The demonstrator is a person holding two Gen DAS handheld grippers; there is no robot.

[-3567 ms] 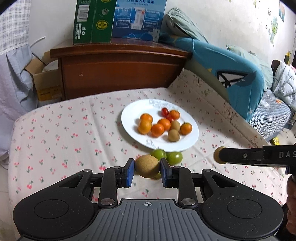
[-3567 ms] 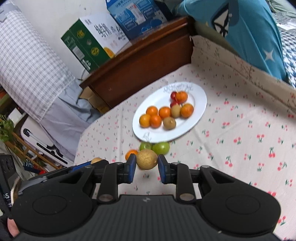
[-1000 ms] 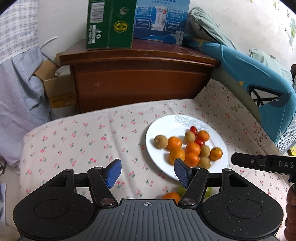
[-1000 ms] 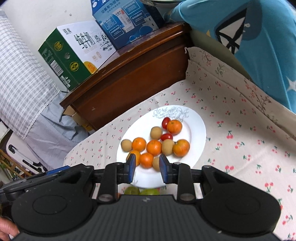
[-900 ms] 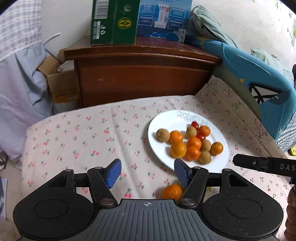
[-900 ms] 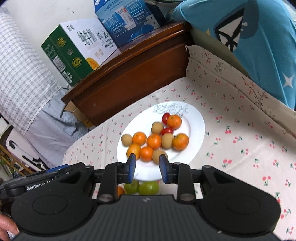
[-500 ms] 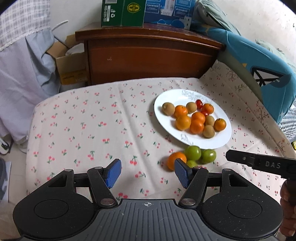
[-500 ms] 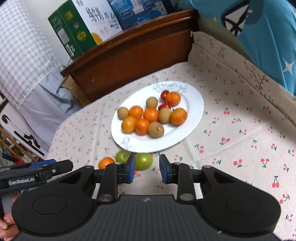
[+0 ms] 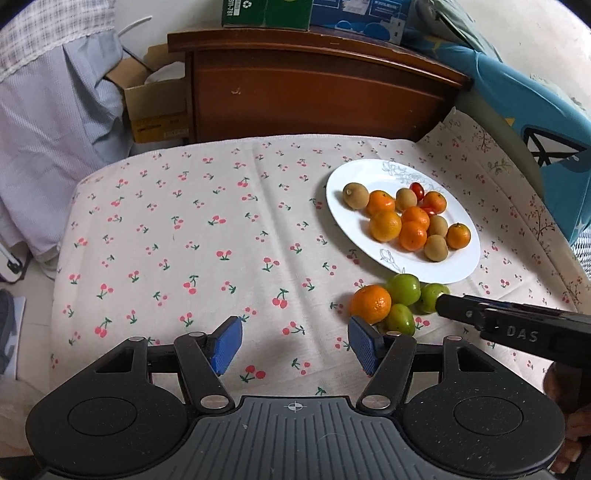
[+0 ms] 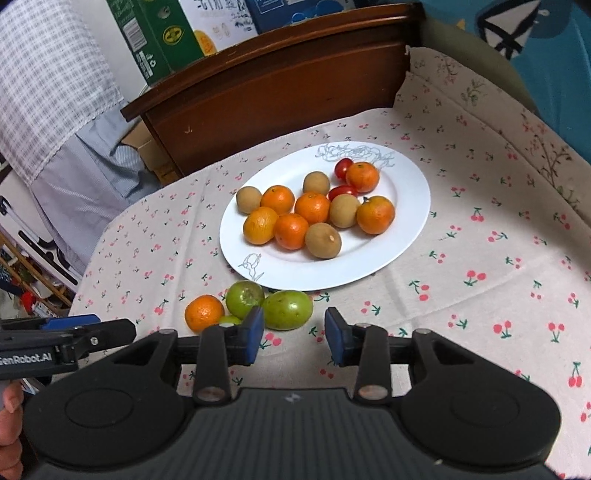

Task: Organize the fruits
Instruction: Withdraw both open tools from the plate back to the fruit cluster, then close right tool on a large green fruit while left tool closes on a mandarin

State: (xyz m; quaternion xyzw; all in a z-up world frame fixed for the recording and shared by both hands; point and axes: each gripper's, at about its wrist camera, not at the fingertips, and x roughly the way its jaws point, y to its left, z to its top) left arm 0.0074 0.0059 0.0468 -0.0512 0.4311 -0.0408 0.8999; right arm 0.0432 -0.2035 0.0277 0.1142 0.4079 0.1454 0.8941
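A white plate on the cherry-print cloth holds several oranges, brown round fruits and small red tomatoes. In front of the plate lie a loose orange and three green fruits. My left gripper is open and empty, its right pad just short of the loose orange. My right gripper hovers just short of the nearest green fruit, jaws opening, nothing between them. Its body shows as a black bar in the left wrist view.
A brown wooden cabinet with cardboard boxes on top stands behind the table. A blue cushion leans at the right edge. Grey fabric hangs at the left. Bare cloth spreads left of the plate.
Both grippers have let their brown fruits go onto the plate, then sunk toward the loose fruit in front of it. The right jaws have widened a little.
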